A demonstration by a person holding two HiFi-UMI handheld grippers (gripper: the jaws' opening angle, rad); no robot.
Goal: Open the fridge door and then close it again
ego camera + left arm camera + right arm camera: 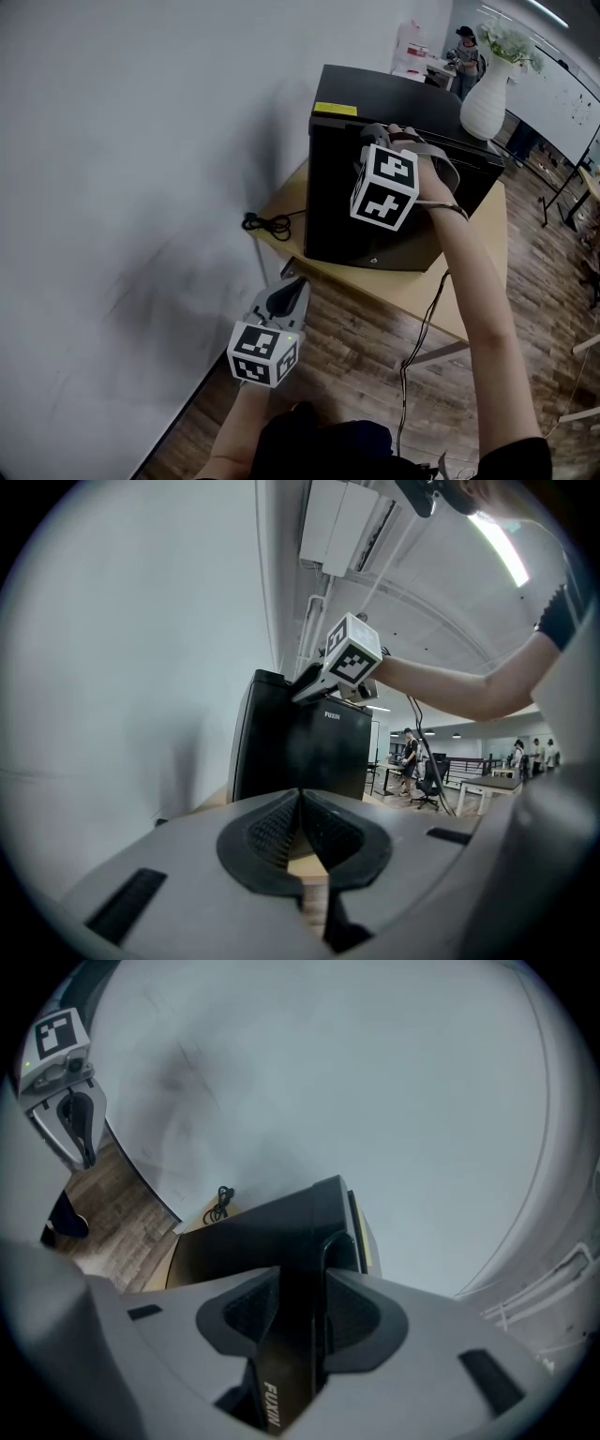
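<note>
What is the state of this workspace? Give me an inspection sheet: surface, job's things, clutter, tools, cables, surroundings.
Surface: wooden table, set against the white wall.
Job's things: black fridge on the table; fridge door looks closed.
Clutter: white vase with flowers on the fridge top; yellow label there too.
Tools: right tool closed on the fridge door's top edge; left tool shut, empty, held low over the floor.
Cables: coiled black cable on the table beside the fridge; thin cable hanging below the right arm.
Surroundings: wood floor; desks and people in the background.
</note>
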